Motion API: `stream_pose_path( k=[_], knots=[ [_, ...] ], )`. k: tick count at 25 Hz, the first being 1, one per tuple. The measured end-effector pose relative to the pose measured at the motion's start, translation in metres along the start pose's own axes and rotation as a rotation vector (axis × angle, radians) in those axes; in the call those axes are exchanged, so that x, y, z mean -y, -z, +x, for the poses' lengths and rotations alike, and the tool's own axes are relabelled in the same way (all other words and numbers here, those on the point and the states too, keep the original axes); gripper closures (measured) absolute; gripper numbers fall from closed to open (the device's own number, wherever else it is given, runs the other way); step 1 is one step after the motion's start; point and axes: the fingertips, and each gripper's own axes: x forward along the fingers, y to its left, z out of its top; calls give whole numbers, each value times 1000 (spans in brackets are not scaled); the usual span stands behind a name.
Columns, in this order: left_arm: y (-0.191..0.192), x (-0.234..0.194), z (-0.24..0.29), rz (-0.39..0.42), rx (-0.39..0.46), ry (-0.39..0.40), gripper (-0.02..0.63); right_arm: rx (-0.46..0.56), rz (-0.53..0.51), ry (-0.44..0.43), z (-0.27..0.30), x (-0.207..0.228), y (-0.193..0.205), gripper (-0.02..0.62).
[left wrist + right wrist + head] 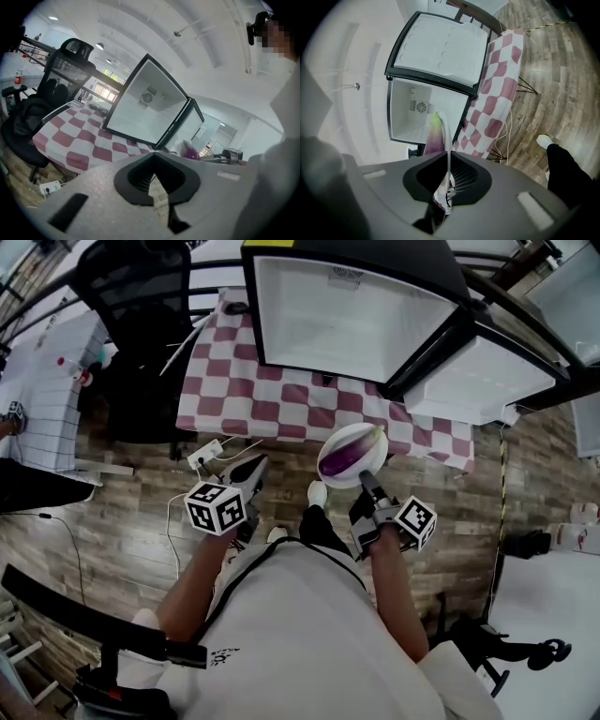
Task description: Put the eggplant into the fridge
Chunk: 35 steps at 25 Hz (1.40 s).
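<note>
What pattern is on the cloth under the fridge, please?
The cloth is maroon-and-white checked; clearest in head view.

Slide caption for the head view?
Right gripper holds a plate with the eggplant before the open fridge; left gripper empty.

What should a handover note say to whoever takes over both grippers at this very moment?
Left gripper: jaws together, empty, in front of the table.
Right gripper: shut on the rim of the white plate, which carries the eggplant.
Fridge: stands on the checkered tablecloth, door open, no food seen inside.
Done: eggplant is up on its plate, short of the fridge.
Left: carry it in and set it down inside.
</note>
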Motion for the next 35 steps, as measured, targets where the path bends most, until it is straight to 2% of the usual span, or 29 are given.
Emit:
stream_pose_path(
  k=[11,24,35],
  knots=[
    [-43,-9,56,-15,53,-80,606,-80,-30,-13,67,-15,-64,569],
    [-71,-16,117,-52,120,-184,606,-206,-65,-47,149,-22,-125,569],
    [-77,-26,143,-64,128,-270,607,-286,-84,-46,191,-24,-141,569]
  ],
)
